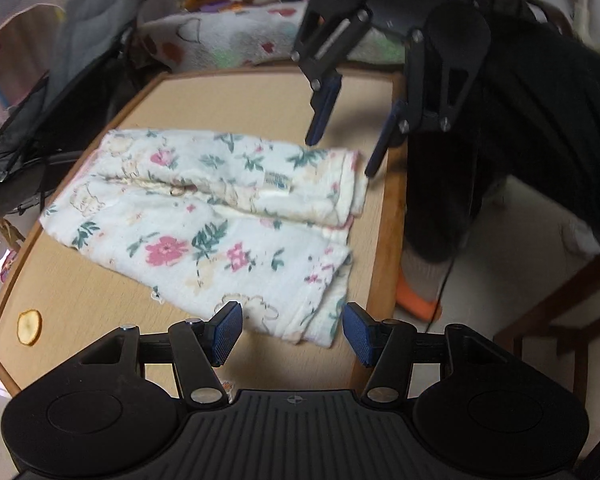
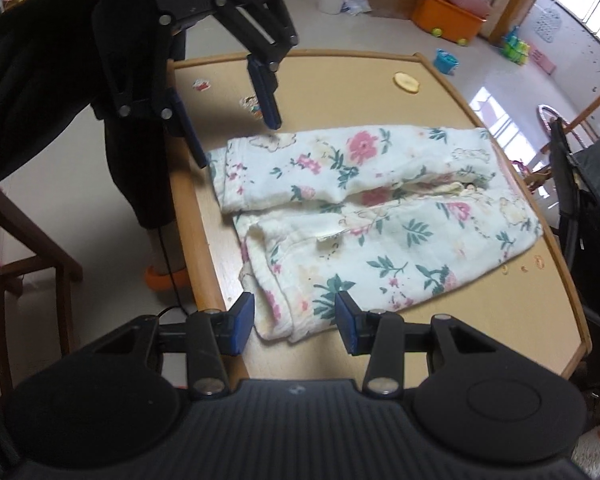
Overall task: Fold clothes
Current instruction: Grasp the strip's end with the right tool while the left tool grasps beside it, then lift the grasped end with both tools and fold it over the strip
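Note:
A white garment printed with pink flowers and green leaves lies folded lengthwise on the tan table. My left gripper is open just above the garment's near corner at the table's edge, and its blue pads do not press the cloth. In the right wrist view the left gripper hangs over the far end of that short edge. My right gripper is open over the other corner, with cloth lying loose under the gap. From the left wrist view the right gripper points down at that corner.
A pale round slice and small stickers lie on the table. A person in black with an orange slipper stands at the table's edge. A wooden chair and a black folded frame flank the table.

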Motion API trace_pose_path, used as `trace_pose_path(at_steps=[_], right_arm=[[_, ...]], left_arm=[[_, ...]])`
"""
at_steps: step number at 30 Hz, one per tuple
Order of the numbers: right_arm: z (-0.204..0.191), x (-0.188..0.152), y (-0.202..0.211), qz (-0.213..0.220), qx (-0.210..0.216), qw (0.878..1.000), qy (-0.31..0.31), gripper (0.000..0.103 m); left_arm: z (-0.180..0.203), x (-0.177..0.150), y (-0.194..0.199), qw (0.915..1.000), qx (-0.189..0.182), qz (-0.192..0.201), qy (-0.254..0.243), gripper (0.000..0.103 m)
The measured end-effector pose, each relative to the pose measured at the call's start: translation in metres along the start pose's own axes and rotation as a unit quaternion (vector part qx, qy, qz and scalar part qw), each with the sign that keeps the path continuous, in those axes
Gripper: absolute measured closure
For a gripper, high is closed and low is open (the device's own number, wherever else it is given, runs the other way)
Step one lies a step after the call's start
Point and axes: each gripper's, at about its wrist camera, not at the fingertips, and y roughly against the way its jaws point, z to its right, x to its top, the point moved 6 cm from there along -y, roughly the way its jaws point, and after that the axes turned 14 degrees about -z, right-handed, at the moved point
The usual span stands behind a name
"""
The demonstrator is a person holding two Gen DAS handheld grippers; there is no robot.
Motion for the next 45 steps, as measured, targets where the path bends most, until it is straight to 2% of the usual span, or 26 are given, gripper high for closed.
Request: trace_pose_path(at_steps=[4, 7, 14, 17, 21, 23, 27, 28, 31, 34, 45], right_arm=[[0.0, 0.0, -0.005, -0.006, 0.006, 1.0, 0.014, 0.059], [0.0, 0.0, -0.009, -0.007, 0.012, 1.0, 0.017, 0.059], [0.001, 0.001, -0.012, -0.003, 0.018, 1.0, 0.025, 0.059], [0.005, 0.002, -0.014, -0.004, 0.029, 0.999, 0.016, 0.06], [0.011, 0.004, -0.016, -0.005, 0.038, 0.999, 0.005, 0.065], [0.014, 0.006, -0.016, -0.005, 0.042, 0.999, -0.001, 0.069], [0.021, 0.009, -0.019, -0.008, 0.045, 0.999, -0.021, 0.088], [0.024, 0.01, -0.019, -0.011, 0.043, 0.999, -0.026, 0.093], [0.026, 0.013, -0.021, -0.021, 0.039, 0.999, -0.032, 0.095], [0.024, 0.014, -0.02, -0.028, 0.031, 0.999, -0.034, 0.096], [0.018, -0.001, 0.014, -0.006, 0.077, 0.993, -0.085, 0.096]], left_arm=[[0.004, 0.0, -0.004, 0.9997, -0.008, -0.006, -0.022, 0.047], [0.008, 0.001, -0.008, 0.9989, 0.002, -0.005, -0.046, 0.047], [0.001, 0.008, -0.012, 0.9994, -0.03, -0.003, -0.019, 0.048], [-0.006, 0.011, -0.015, 0.9989, -0.046, -0.006, 0.004, 0.054], [-0.013, 0.013, -0.016, 0.9988, -0.043, -0.008, 0.023, 0.073], [-0.015, 0.014, -0.016, 0.9987, -0.041, -0.01, 0.028, 0.076], [-0.016, 0.015, -0.016, 0.9986, -0.031, -0.009, 0.043, 0.079], [-0.016, 0.015, -0.016, 0.9985, -0.028, -0.009, 0.046, 0.082], [-0.016, 0.017, -0.016, 0.998, -0.024, -0.009, 0.058, 0.088], [-0.016, 0.019, -0.015, 0.9972, -0.039, -0.013, 0.063, 0.093], [0.011, 0.023, 0.007, 0.9944, -0.077, -0.009, 0.072, 0.093]])
